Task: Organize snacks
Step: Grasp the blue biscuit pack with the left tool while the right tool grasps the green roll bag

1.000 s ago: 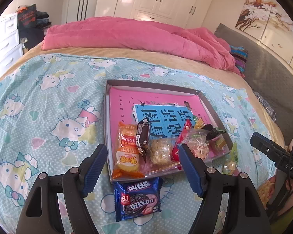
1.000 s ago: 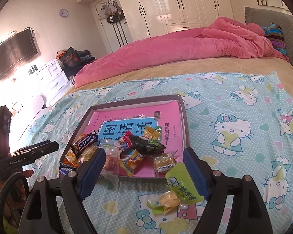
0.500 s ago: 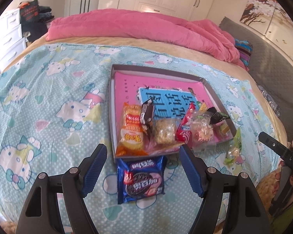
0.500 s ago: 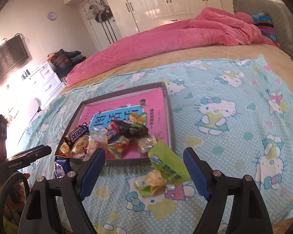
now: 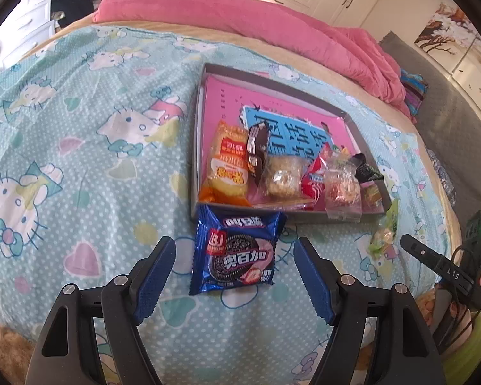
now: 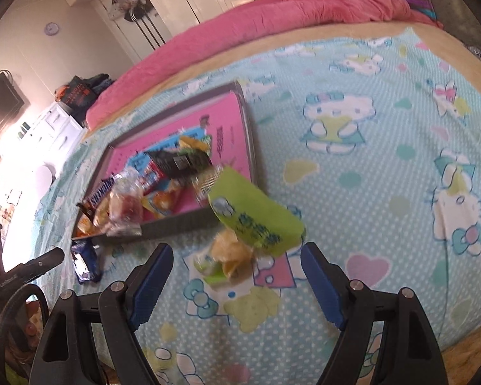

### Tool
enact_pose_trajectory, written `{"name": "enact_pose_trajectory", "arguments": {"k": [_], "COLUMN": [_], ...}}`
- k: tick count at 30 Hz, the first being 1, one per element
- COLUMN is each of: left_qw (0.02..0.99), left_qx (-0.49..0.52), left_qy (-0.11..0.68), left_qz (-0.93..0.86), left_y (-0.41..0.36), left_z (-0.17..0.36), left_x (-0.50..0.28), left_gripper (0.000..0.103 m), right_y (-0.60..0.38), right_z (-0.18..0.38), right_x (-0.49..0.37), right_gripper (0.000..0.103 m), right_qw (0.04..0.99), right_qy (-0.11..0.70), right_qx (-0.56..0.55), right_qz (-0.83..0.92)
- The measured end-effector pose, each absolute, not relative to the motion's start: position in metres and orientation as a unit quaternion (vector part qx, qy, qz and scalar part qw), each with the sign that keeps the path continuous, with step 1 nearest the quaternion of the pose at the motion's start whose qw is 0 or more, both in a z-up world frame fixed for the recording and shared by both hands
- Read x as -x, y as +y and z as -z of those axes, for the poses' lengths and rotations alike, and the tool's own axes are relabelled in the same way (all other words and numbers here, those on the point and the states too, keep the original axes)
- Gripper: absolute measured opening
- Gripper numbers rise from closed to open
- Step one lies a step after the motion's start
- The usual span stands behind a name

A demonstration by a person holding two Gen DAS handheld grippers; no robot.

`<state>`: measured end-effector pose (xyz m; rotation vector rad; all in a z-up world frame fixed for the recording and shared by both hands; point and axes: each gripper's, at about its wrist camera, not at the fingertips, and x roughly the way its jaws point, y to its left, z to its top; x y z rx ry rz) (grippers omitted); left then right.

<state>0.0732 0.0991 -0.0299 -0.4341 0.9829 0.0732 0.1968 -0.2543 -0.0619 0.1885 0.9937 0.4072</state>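
A grey tray [image 5: 272,217] with a pink and blue book in it holds several snack packs along its near edge. A blue Oreo-style cookie pack [image 5: 235,253] lies on the bedsheet just outside the tray. My left gripper [image 5: 235,272] is open, its fingers either side of that pack. In the right wrist view the tray [image 6: 176,224] is on the left, and a green snack bag [image 6: 256,215] with a yellowish pack [image 6: 231,253] under it lies by the tray's corner. My right gripper [image 6: 237,280] is open just before them.
The bed carries a Hello Kitty sheet [image 5: 80,160] and a pink duvet [image 5: 256,22] at the far side. White wardrobes stand behind. The other gripper shows at the right edge of the left wrist view [image 5: 439,263]. The bed's near edge is close.
Both grippers have moved forward and down. The cookie pack now lies between the left fingers. The green bag now sits close before the right fingers.
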Motion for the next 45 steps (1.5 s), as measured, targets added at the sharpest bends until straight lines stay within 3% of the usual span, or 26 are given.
{"name": "enact_pose_trajectory", "arguments": {"k": [12,20,32,38,45], "left_qw": [0.851,0.848,0.853,0.856,0.859], "left_qx": [0.195,0.178,0.163,0.157,0.172], "left_qy": [0.487,0.497,0.493,0.489,0.479], "left_qz": [-0.032,-0.04,-0.05,-0.054,-0.062], "left_y": [0.086,0.08,0.076,0.074,0.081], "left_z": [0.049,0.06,0.065,0.068,0.073], "left_x": [-0.082,-0.092,-0.099,-0.104,-0.105], "left_gripper": [0.077,0.077,0.077,0.077,0.078], "right_y": [-0.235,-0.211,-0.212,-0.22,-0.24], "right_z": [0.089,0.095,0.098,0.097,0.088], "right_x": [-0.211,-0.214,-0.222,-0.225,-0.221], "right_gripper": [0.081,0.057,0.056,0.035,0.034], "right_qw": [0.84,0.846,0.851,0.856,0.859], "right_qy": [0.489,0.477,0.47,0.467,0.461], "right_qx": [-0.096,-0.05,-0.061,-0.059,-0.079], "right_qz": [-0.214,-0.231,-0.227,-0.213,-0.21]}}
